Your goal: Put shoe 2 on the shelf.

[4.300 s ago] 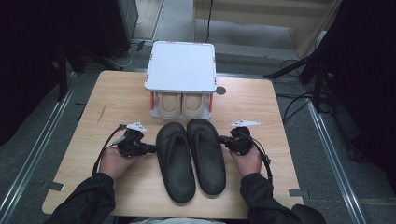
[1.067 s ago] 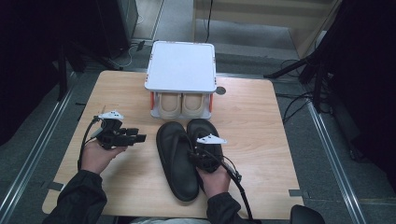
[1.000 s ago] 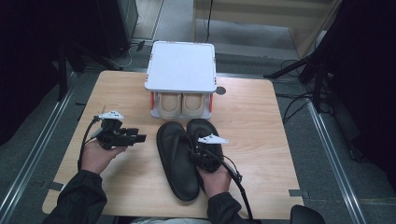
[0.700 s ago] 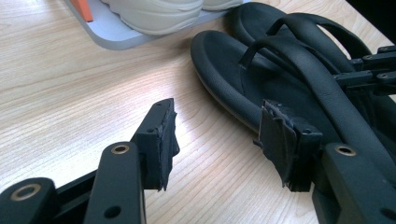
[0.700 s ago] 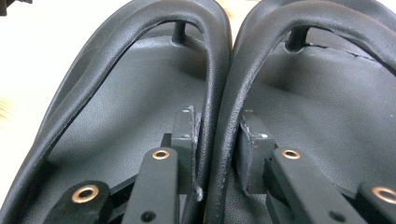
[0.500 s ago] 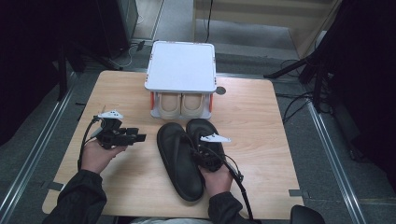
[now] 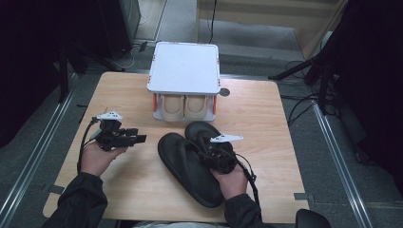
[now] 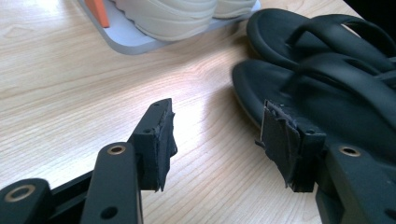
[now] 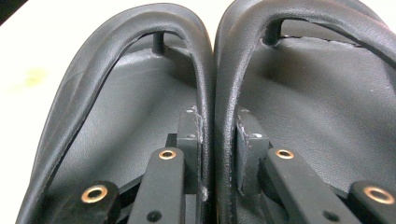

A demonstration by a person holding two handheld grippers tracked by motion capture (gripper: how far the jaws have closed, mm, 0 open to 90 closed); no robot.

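Here the right gripper is clamped on the two black sandals at once: its jaws have just been closing, and in the right gripper view one pad sits inside the left sandal and the other inside the right sandal, pinching the two inner straps that touch between them. How much of each pad bites is hidden behind the straps, and the sandals' heels are cut off at the bottom of that view. In the high view the right gripper and the hand behind it cover the middle of the right sandal, while the left sandal runs toward 5 o'clock, its heel near the table's front edge. At 9 o'clock from the sandals the left gripper stands released, nothing between its jaws; in the left gripper view bare wood shows between the worn pads. At 12 o'clock stands a small white shoe rack; under its top shelf a pair of beige shoes sits side by side, only the near ends visible, the rest hidden by the shelf
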